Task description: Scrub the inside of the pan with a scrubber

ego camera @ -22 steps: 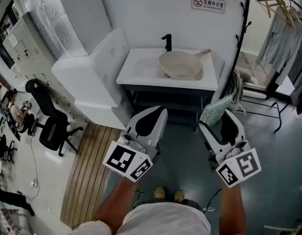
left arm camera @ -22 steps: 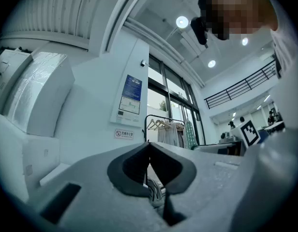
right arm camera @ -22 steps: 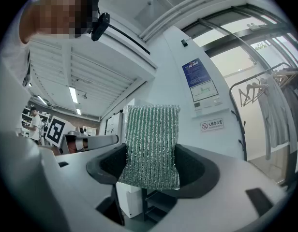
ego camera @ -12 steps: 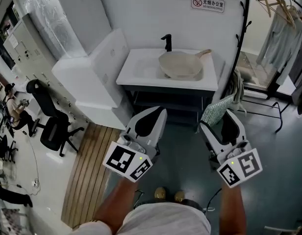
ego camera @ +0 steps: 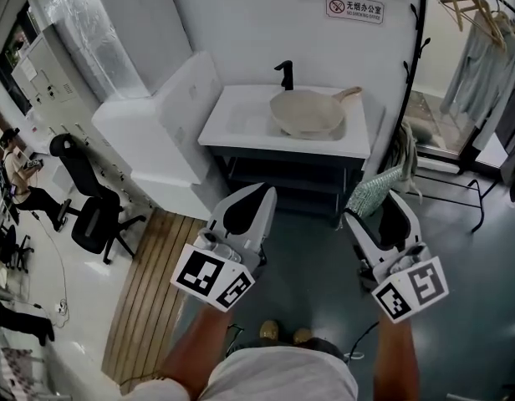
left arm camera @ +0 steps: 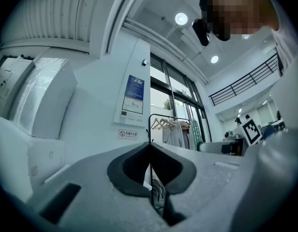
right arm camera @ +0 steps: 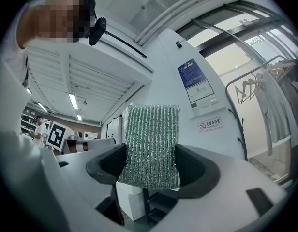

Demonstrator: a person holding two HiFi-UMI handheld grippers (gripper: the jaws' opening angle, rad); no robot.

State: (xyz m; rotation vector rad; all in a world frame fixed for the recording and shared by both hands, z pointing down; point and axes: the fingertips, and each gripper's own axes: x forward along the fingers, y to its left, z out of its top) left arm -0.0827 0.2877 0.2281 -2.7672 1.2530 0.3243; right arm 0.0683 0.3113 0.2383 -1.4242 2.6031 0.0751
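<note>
A beige pan point(ego camera: 307, 112) with a light handle lies in the white sink point(ego camera: 241, 122) against the far wall, below a black tap point(ego camera: 284, 73). My right gripper point(ego camera: 374, 197) is shut on a green scrubber point(right arm camera: 150, 144), whose ribbed pad stands up between the jaws; in the head view the green scrubber point(ego camera: 370, 190) pokes out toward the sink stand. My left gripper point(ego camera: 256, 197) is shut with nothing in it, its jaws meeting at a thin seam point(left arm camera: 149, 154). Both grippers are held well short of the sink, above the floor.
A white cabinet block point(ego camera: 161, 132) stands left of the sink. Wooden decking point(ego camera: 153, 291) and a black office chair point(ego camera: 86, 211) lie to the left. A black clothes rack point(ego camera: 471, 73) with hangers and garments stands at the right. A no-smoking sign point(ego camera: 354, 7) hangs on the wall.
The view has shifted slightly; both grippers sit a little lower and further left in the picture. The scrubber stays in the right gripper.
</note>
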